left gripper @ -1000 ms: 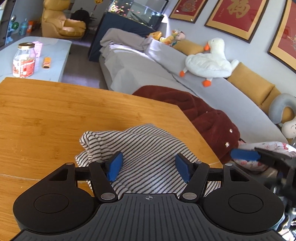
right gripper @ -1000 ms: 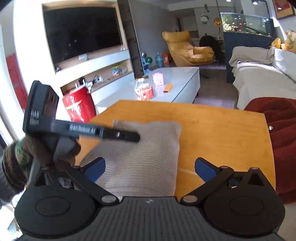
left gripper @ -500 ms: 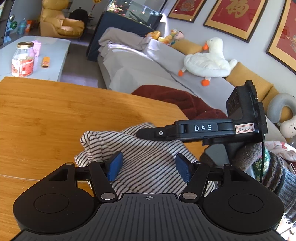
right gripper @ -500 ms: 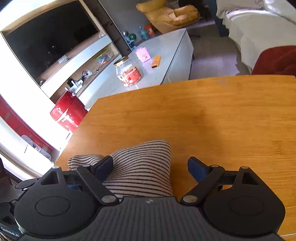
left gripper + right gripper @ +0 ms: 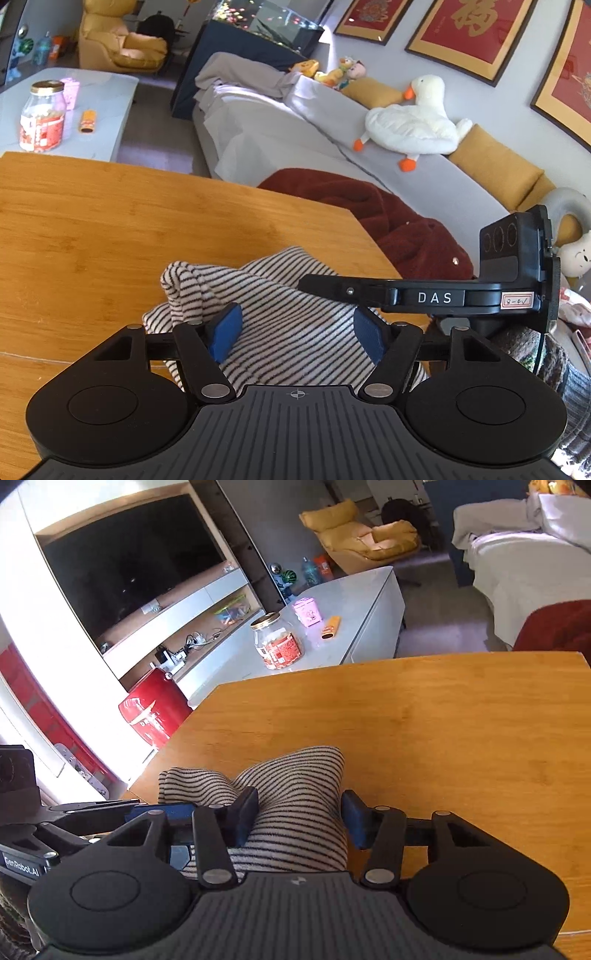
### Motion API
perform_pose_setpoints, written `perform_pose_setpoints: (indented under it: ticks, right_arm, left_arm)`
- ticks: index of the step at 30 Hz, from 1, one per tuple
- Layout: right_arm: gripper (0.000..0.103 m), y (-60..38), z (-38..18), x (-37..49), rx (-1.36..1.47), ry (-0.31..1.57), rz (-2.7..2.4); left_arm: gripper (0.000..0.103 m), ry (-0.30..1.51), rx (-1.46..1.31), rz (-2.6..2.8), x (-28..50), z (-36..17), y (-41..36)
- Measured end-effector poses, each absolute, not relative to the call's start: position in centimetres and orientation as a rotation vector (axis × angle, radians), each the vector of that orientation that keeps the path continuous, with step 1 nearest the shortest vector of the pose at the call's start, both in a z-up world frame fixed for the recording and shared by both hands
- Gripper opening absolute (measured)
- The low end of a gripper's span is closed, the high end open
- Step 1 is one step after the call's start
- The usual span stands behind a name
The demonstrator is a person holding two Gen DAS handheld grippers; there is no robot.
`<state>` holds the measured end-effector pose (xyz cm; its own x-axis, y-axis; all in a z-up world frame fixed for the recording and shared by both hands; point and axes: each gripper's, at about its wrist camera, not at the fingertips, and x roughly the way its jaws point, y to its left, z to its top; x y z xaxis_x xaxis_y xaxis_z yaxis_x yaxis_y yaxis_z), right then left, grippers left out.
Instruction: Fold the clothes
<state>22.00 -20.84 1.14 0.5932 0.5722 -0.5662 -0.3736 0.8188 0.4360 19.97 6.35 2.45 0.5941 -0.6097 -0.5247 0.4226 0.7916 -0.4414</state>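
Striped garment [image 5: 280, 314] bunched near the wooden surface [image 5: 92, 229] edge, left claw [image 5: 295, 332] parted around it, right claw [image 5: 299, 818] narrower, straddling the cloth, possibly touching it, grip unclear.

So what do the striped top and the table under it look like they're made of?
Striped top: soft knit, probably cotton or a fleecy blend; it bunches in plump, matte folds. Table: bamboo or light wood, perhaps veneer; it has fine straight grain and a smooth satin sheen.

A striped garment [image 5: 280, 314] lies bunched on the wooden counter [image 5: 110, 229], between the open left claw's [image 5: 295, 334] blue pads; the right claw [image 5: 436, 295] reaches in from 3 o'clock.
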Motion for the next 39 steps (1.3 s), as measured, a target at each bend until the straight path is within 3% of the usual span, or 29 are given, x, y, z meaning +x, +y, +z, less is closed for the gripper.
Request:
perform_pose_setpoints:
  ticks: [6,14,16,22,23,25,26,27,30,34,38,39]
  right_arm:
    - [0.055,-20.3,1.4,21.3,0.224,0.717,0.53]
    - [0.057,-19.7,1.9,19.0,0.156,0.68,0.483]
    - [0.066,-19.5,1.9,18.3,0.132,0.67,0.473]
    - [0.073,-18.9,1.9,16.1,0.059,0.638,0.441]
    - [0.073,-18.8,1.9,15.7,0.047,0.633,0.435]
    - [0.077,-18.8,1.8,15.5,0.04,0.627,0.427]
    - [0.078,-18.9,1.7,15.5,0.038,0.624,0.424]
    - [0.079,-18.9,1.6,15.5,0.04,0.623,0.422]
    - [0.082,-19.2,1.3,15.7,0.066,0.625,0.42]
    - [0.083,-19.6,1.2,15.9,0.087,0.629,0.423]
    - [0.083,-19.9,2.0,15.4,0.085,0.622,0.428]
    - [0.083,-20.0,2.3,15.0,0.08,0.617,0.433]
  left_arm:
    - [0.079,0.699,-0.297,-0.584,20.2,2.9,7.1]
    - [0.065,0.691,-0.295,-0.558,21.4,3.0,7.8]
    - [0.059,0.699,-0.27,-0.542,22.6,2.4,7.6]
    - [0.057,0.699,-0.307,-0.497,23.2,2.0,8.2]
    - [0.059,0.694,-0.33,-0.486,22.7,2.5,8.6]
    - [0.072,0.674,-0.368,-0.469,20.9,3.5,9.7]
    - [0.086,0.668,-0.378,-0.465,19.8,3.9,10.1]
    - [0.093,0.677,-0.382,-0.474,18.7,4.0,10.2]
    - [0.094,0.725,-0.392,-0.51,16.1,3.7,10.0]
    - [0.094,0.811,-0.366,-0.556,14.0,1.9,8.4]
    - [0.083,0.844,-0.291,-0.554,13.7,0.6,6.9]
    - [0.076,0.837,-0.288,-0.551,13.7,0.8,6.9]
